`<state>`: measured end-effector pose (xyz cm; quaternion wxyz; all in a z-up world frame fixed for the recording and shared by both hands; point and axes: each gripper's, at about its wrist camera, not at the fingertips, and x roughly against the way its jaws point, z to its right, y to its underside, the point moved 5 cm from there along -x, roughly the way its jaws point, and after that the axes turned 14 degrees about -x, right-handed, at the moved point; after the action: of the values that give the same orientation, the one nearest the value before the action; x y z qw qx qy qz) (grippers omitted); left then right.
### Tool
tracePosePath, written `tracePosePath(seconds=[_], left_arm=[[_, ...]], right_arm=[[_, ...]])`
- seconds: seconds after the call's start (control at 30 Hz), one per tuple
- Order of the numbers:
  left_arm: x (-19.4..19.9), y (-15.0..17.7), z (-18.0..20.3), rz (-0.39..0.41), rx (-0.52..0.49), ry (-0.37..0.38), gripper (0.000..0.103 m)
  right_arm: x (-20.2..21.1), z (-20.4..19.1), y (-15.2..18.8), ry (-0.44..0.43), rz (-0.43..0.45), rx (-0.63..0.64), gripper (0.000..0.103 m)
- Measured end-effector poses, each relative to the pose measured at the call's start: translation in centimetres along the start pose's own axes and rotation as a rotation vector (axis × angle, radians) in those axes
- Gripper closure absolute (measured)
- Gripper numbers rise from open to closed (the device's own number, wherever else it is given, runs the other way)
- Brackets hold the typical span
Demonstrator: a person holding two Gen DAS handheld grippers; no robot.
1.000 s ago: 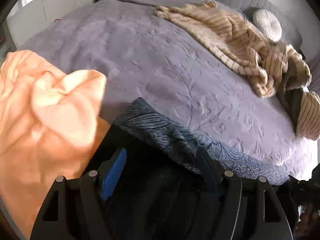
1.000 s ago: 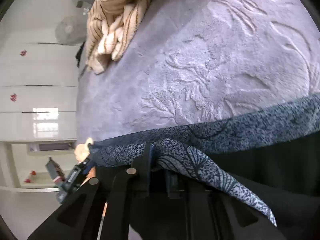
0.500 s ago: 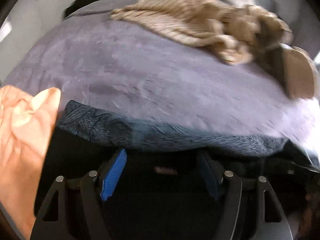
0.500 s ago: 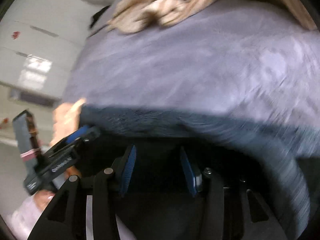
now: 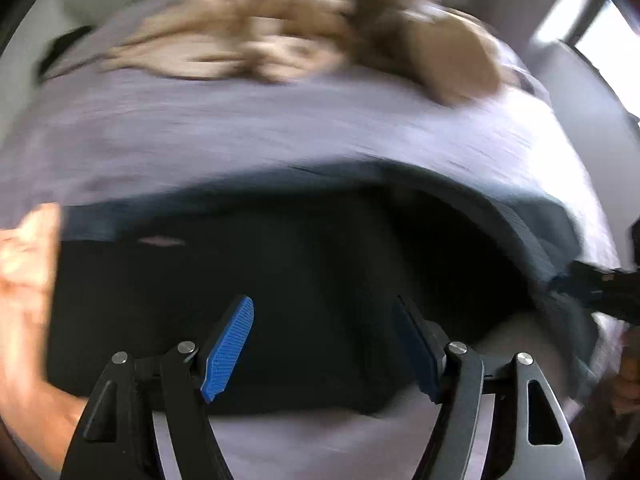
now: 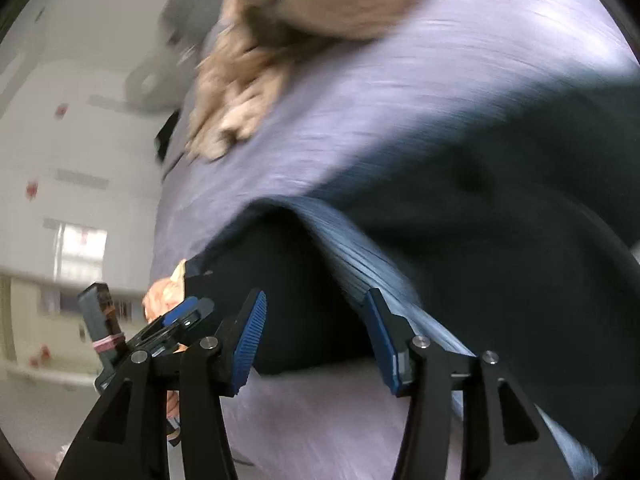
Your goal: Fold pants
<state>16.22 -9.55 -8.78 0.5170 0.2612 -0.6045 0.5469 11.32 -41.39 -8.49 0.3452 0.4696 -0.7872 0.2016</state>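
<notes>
**Both tongs off the pants, fold laid on bed**

Left tongs (image 5: 324, 344): blue-padded, spread, nothing between the pads. Right tongs (image 6: 316, 340): jaws have just been opening, nothing between them, the patterned cloth edge just beside the right-hand pad. Dark navy pants with grey-blue patterned lining (image 5: 304, 280) lie just ahead of and beneath both tongs on the lilac embossed bedspread (image 5: 240, 136). Judgement: to finish this fold well, pull clear without snagging, then regrip matching corners so edges align. Peach crumpled garment (image 5: 24, 264) touches the pants' left edge. Tan striped blanket (image 5: 280, 36), blurred, well beyond.
</notes>
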Motion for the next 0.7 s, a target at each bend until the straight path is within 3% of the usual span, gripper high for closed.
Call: tracePosePath(seconds=[0.07, 0.17, 0.27, 0.37, 0.6, 0.63, 0.67, 0.7], left_arm=[[-0.7, -0.4, 5.4, -0.004, -0.047, 0.134, 0.03], [-2.8, -0.7, 12.1, -0.051, -0.09, 0.261, 0.03], [-5.3, -0.8, 16.7, -0.118, -0.118, 0.341, 0.03], [-6.8, -1.2, 19.8, -0.157, -0.129, 0.37, 0.03], [-9.7, -0.9, 23.2, -0.233, -0.134, 0.369, 0.03], [-10.0, -0.3, 23.2, -0.24, -0.13, 0.37, 0.033], [-10.4, -0.2, 23.2, -0.247, -0.121, 0.374, 0.048], [-10.7, -0.3, 23.5, -0.256, -0.117, 0.393, 0.055]], right_arm=[[3.4, 4.4, 1.1, 0.033, 0.048, -0.086, 0.046], [8.6, 11.4, 3.6, 0.094, 0.126, -0.218, 0.044], [12.4, 17.9, 6.4, 0.121, 0.18, -0.345, 0.044], [12.8, 20.9, 8.2, 0.127, 0.192, -0.42, 0.044], [10.8, 23.3, 8.9, -0.128, 0.128, -0.494, 0.045], [10.0, 23.4, 8.6, -0.147, 0.11, -0.507, 0.049], [9.4, 23.6, 8.4, -0.155, 0.101, -0.519, 0.075], [9.2, 23.6, 8.3, -0.168, 0.085, -0.531, 0.092]])
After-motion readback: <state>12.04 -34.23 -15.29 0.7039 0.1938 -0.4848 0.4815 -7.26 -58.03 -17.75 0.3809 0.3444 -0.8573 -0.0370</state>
